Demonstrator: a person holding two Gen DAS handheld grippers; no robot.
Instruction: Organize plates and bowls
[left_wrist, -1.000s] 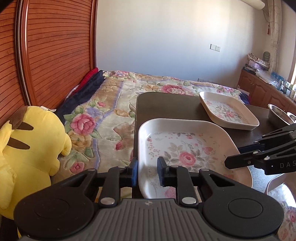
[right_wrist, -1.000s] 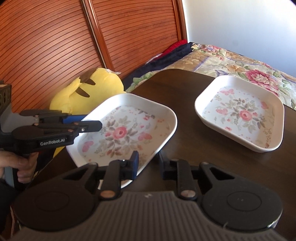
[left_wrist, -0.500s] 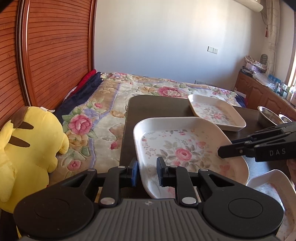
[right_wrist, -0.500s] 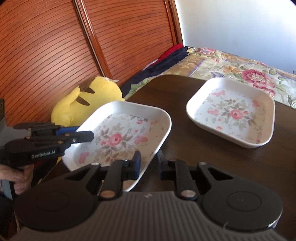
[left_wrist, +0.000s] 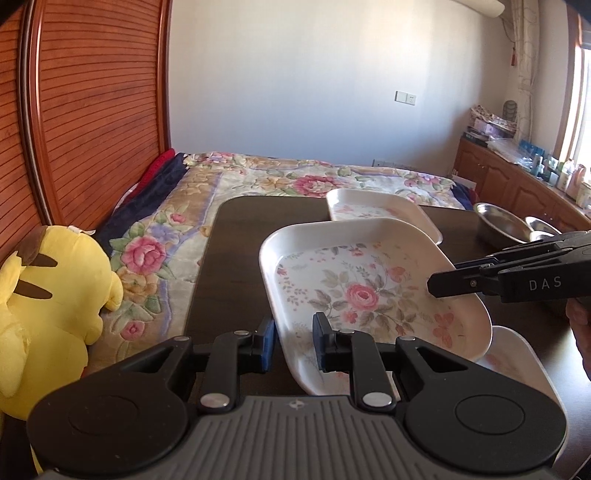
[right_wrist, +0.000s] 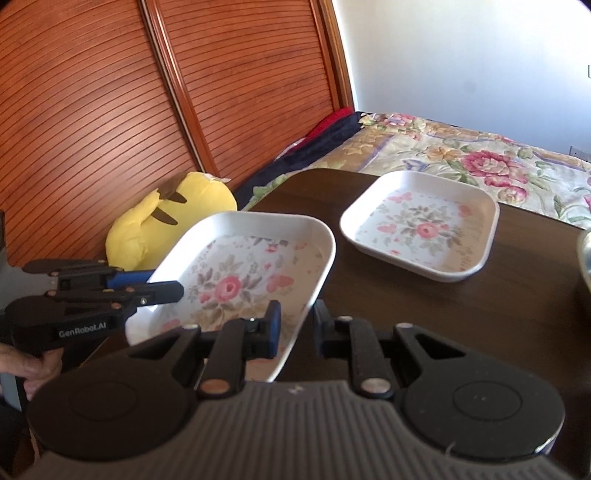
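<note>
A white square plate with a rose print (left_wrist: 365, 291) (right_wrist: 240, 280) hangs tilted above the dark table (left_wrist: 236, 258), held from two sides. My left gripper (left_wrist: 293, 343) is shut on its near left rim, and shows again in the right wrist view (right_wrist: 162, 288). My right gripper (right_wrist: 297, 325) is shut on the opposite rim; its tips (left_wrist: 443, 284) reach in from the right in the left wrist view. A matching plate (left_wrist: 376, 210) (right_wrist: 421, 229) lies farther back on the table. Part of another white plate (left_wrist: 517, 369) shows below the lifted one.
Two metal bowls (left_wrist: 498, 225) stand at the table's far right. A bed with a floral quilt (left_wrist: 258, 177) lies beyond the table. A yellow plush toy (left_wrist: 55, 295) sits at the left by the slatted wooden doors (right_wrist: 110, 110). Wooden cabinets (left_wrist: 517, 184) line the right wall.
The held plate has risen off the table with both grippers and moved toward the far plate. A white plate beneath it has come into view at the lower right.
</note>
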